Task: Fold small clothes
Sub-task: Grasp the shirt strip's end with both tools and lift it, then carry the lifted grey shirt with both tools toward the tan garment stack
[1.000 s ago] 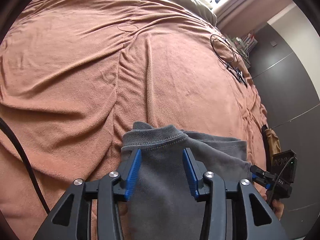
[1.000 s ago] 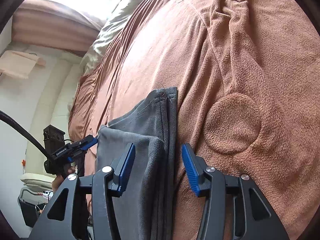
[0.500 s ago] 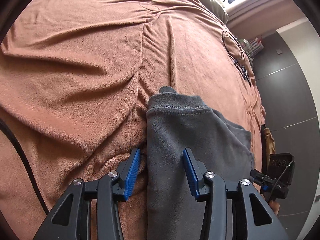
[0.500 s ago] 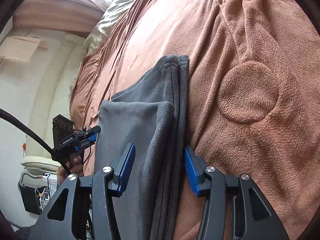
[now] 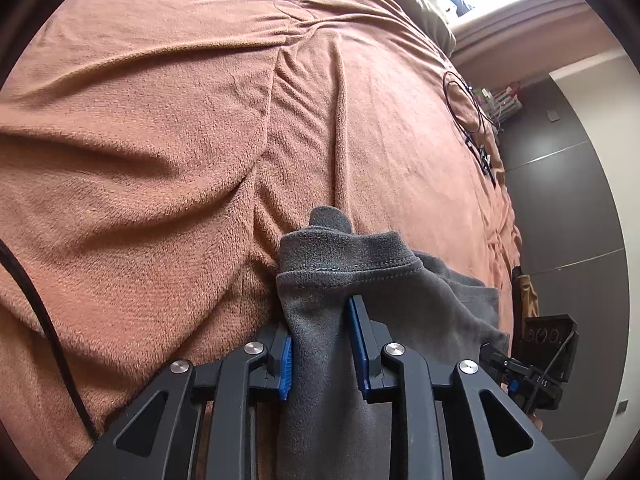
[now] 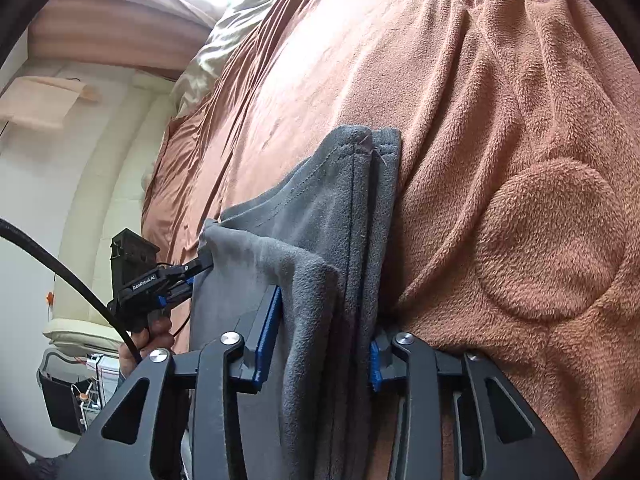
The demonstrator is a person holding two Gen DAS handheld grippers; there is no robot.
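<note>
Grey garment (image 6: 320, 240) stacked edges — right view only.

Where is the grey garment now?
The grey fleece garment lies on the brown blanket, low in both wrist views, its two edges between the jaws of each gripper.

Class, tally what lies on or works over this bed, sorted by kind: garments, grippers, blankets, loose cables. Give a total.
Grey garment: 1
Grippers, left gripper and right gripper: 2
Brown blanket: 1
Black cable: 1
Total: 5
</note>
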